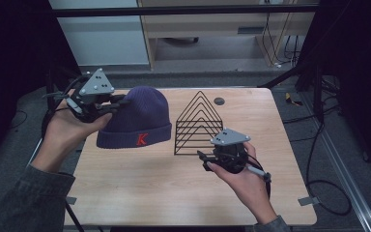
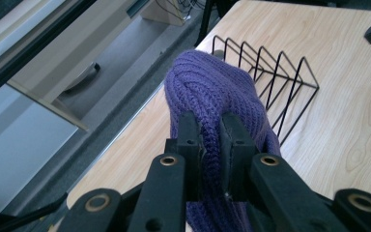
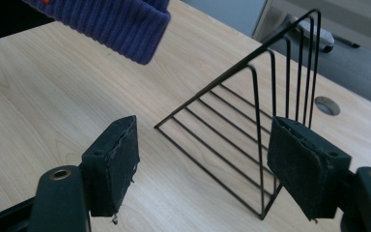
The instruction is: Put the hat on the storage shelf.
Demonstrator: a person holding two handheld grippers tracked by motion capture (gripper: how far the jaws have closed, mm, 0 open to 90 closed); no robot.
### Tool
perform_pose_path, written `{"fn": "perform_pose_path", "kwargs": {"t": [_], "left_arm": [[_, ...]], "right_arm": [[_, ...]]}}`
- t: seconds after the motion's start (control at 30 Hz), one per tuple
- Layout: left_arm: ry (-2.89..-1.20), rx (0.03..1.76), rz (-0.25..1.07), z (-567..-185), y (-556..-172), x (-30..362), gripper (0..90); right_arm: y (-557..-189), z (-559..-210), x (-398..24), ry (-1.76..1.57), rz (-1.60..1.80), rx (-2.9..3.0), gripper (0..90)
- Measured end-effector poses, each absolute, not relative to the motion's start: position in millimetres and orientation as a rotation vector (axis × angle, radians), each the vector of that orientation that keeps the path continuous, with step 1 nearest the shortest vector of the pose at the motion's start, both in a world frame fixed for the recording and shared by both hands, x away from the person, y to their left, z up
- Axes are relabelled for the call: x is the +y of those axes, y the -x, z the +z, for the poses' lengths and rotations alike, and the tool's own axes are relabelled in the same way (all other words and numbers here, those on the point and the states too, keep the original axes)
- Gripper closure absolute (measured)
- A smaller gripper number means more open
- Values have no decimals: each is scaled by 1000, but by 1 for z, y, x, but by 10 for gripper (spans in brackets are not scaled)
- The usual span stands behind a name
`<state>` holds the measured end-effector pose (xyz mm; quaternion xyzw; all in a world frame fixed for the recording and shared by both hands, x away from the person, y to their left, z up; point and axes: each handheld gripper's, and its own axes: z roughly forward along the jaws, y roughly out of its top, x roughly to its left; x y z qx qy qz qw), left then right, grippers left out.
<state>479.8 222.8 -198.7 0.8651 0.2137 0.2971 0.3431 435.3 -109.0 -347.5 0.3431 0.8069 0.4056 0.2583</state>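
Hands are holding two grippers over a wooden table [image 1: 140,188]. Left gripper [image 2: 211,145] is pinching a purple beanie [image 2: 212,92], its red K showing from above. Right gripper [image 3: 203,164] is gaping wide beside a black wire rack [image 3: 251,121].

Both grippers are black, the left gripper [image 1: 110,104] and the right gripper [image 1: 204,160], each with a grey plate, brass screws, cables. Sleeves [image 1: 26,203] are grey.
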Motion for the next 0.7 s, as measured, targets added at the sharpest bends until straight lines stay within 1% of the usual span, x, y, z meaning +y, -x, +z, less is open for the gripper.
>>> {"fn": "perform_pose_path", "kwargs": {"t": [0.27,0.7], "left_arm": [[-2232,540,765,-191,-483,216,806],[-2217,499,760,-183,-483,199,807]], "right_arm": [[-445,-329,-101,-883,1079,2228,300],[-455,-322,-94,-865,1087,2275,299]]}}
